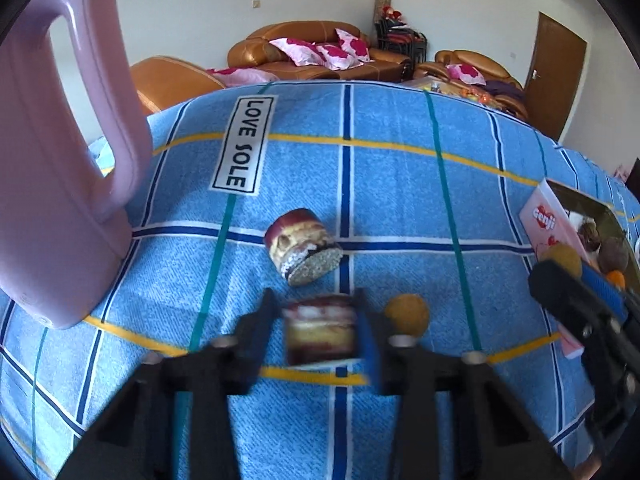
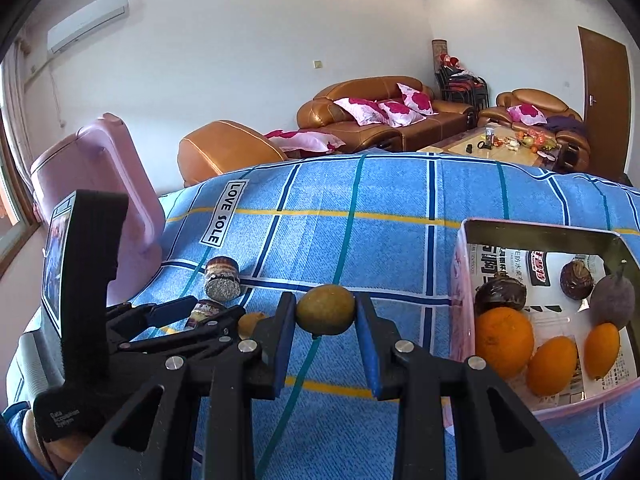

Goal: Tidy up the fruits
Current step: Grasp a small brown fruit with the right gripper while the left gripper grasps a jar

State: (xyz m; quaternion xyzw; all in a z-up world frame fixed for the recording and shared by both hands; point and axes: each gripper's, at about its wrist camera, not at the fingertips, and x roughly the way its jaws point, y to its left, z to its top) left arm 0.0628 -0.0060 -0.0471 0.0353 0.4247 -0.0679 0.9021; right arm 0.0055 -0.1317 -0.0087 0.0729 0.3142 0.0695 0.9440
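Left gripper (image 1: 320,332) is clamped on a small jar (image 1: 320,334), just beside a yellow fruit (image 1: 407,314). Right gripper (image 2: 325,320) is clamped on a green-yellow fruit (image 2: 325,309), left of the box (image 2: 464,264) of fruit.

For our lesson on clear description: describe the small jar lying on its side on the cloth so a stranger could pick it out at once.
Start at the tall pink jug on the blue checked cloth. Toward the cloth's middle, below the LOVE SOLE label, lies the tipped jar. Unlike its twin jar, clamped in the left gripper, it lies free with its speckled end facing the camera.
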